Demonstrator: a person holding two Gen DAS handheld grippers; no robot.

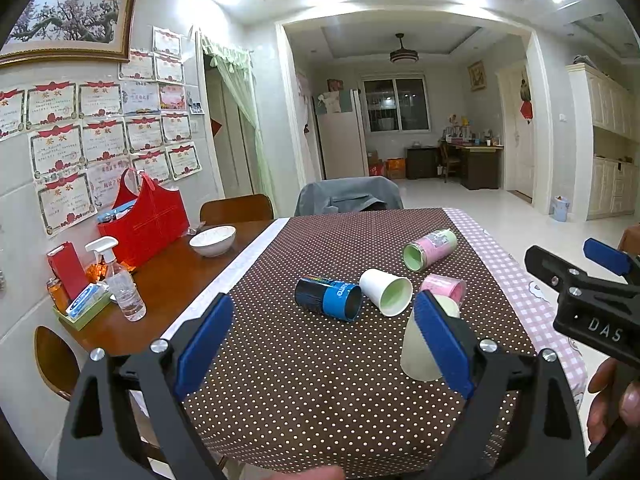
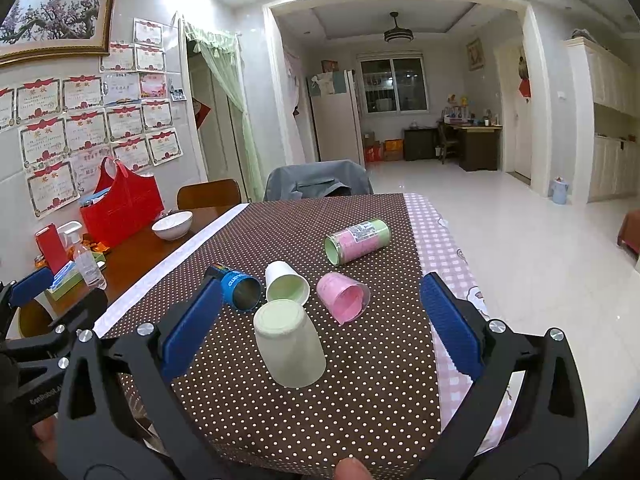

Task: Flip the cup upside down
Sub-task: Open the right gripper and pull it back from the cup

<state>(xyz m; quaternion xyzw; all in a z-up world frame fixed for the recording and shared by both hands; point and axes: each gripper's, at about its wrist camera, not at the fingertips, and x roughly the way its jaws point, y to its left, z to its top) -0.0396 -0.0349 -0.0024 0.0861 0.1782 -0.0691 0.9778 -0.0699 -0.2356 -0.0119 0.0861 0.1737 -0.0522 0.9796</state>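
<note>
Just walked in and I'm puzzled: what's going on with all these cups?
A person holds two handheld grippers, left gripper and right gripper, both open and empty, above the dotted tablecloth. One pale green cup already stands upside down. The white cup, pink cup, blue cup and tall pink cup lie sideways.

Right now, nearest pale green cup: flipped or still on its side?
Flipped. The pale green cup stands mouth-down on the polka-dot tablecloth, closed base facing up. Both tongs are open, clear of it.

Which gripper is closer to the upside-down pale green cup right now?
Right. The right gripper is open with the upside-down pale green cup between its fingers. The left gripper, also open, sits off to the cup's left, its right finger overlapping it in view.
</note>
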